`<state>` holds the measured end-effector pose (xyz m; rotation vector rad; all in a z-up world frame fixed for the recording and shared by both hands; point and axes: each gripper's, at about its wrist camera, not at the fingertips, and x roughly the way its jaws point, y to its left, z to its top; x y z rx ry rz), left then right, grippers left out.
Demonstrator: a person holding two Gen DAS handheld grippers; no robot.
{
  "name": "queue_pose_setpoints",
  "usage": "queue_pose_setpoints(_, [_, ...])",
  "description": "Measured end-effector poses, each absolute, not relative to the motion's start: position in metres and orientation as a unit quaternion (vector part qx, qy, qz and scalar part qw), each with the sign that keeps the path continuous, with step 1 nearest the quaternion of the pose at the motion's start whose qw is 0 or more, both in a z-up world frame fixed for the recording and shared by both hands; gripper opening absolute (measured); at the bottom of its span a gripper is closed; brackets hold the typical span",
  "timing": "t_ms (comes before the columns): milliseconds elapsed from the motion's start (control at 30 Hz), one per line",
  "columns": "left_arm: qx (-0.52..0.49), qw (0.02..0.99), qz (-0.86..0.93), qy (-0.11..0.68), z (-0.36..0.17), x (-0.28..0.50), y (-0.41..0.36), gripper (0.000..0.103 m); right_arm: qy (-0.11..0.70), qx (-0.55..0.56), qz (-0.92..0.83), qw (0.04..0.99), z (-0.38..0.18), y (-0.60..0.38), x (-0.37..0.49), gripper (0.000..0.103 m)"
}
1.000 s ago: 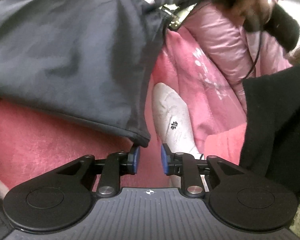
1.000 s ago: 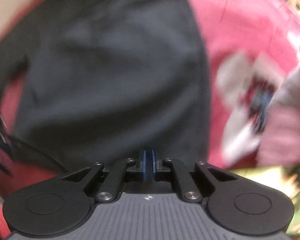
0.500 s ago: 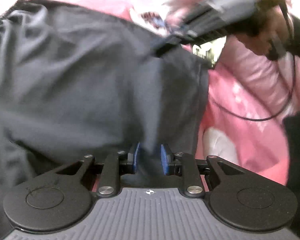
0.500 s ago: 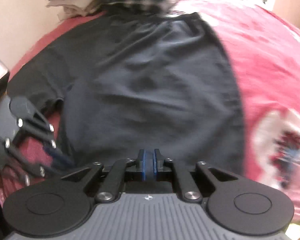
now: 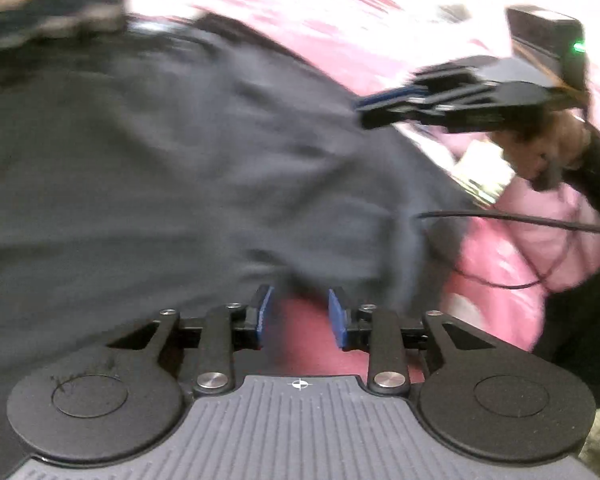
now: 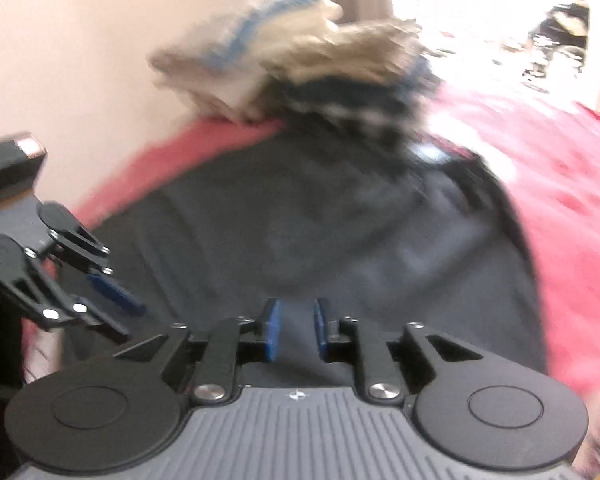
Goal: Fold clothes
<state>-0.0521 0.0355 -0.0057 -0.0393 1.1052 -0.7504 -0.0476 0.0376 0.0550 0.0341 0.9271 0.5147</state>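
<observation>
Now the dark garment [image 6: 320, 248] lies spread on the red bed [image 6: 572, 216], running from both tools toward the clothes pile [image 6: 296, 68] at 12 o'clock. Left tool [image 5: 300, 314] gapes empty at the near hem; right tool [image 6: 296, 330], jaws slightly parted over the cloth, grips nothing. Neither looks nearer that hem, though blur clouds it.

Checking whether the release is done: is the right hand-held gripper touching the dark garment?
Cannot tell. In the right wrist view the right hand-held gripper is open over the dark garment; blur hides any gap.
</observation>
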Motion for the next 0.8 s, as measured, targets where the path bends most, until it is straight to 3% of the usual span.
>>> queue_pose_setpoints(200, [0.016, 0.845, -0.176, 0.505, 0.009, -0.074, 0.144, 0.036, 0.480, 0.101, 0.333, 0.805, 0.044, 0.129, 0.038, 0.038])
queue_pose_setpoints(400, [0.057, 0.850, -0.047, 0.521, -0.013, -0.119, 0.208, 0.038, 0.566, 0.130, 0.350, 0.735, 0.027, 0.218, 0.102, 0.049])
queue_pose_setpoints(733, [-0.003, 0.860, -0.037, 0.509, -0.044, -0.131, 0.245, 0.038, 0.656, 0.156, 0.221, 0.705, -0.015, 0.280, 0.150, 0.054])
queue_pose_setpoints(800, [-0.003, 0.863, -0.036, 0.504, -0.044, -0.136, 0.245, 0.037, 0.670, 0.163, 0.192, 0.698, -0.022, 0.291, 0.158, 0.059])
